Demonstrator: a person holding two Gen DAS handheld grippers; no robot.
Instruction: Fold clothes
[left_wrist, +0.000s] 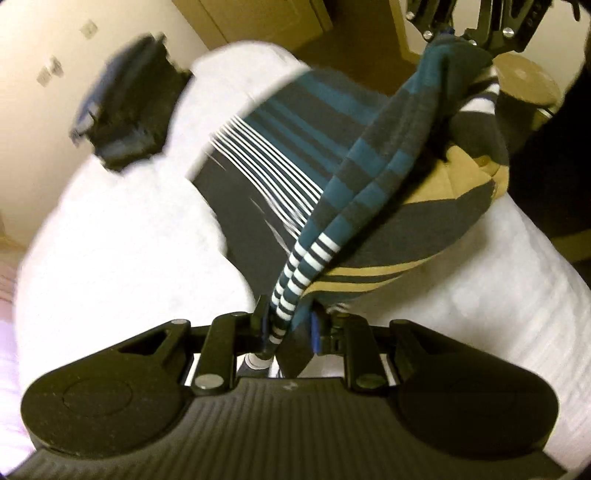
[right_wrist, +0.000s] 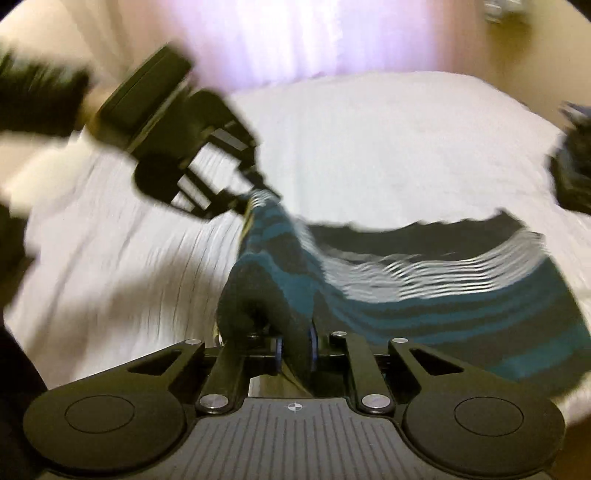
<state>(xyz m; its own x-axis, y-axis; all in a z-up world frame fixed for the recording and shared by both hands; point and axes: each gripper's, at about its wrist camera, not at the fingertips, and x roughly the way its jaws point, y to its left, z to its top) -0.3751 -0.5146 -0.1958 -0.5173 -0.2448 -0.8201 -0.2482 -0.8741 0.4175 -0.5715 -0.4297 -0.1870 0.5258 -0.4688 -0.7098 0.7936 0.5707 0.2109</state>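
Observation:
A striped garment (left_wrist: 280, 155), dark grey with teal, white and tan bands, is held up over a white bed (left_wrist: 122, 229). My left gripper (left_wrist: 288, 328) is shut on one bunched edge of it. My right gripper (right_wrist: 295, 347) is shut on the other end, seen at the top of the left wrist view (left_wrist: 458, 33). The cloth stretches taut between the two grippers and the rest (right_wrist: 443, 280) hangs down onto the bed (right_wrist: 388, 147). The left gripper also shows in the right wrist view (right_wrist: 255, 195). Both views are motion-blurred.
A dark folded pile (left_wrist: 125, 103) lies on the bed at the far left, also at the right edge of the right wrist view (right_wrist: 572, 166). A round wooden stool (left_wrist: 524, 81) and wooden doors (left_wrist: 258, 18) stand beyond the bed. A bright curtain (right_wrist: 288, 37) hangs behind it.

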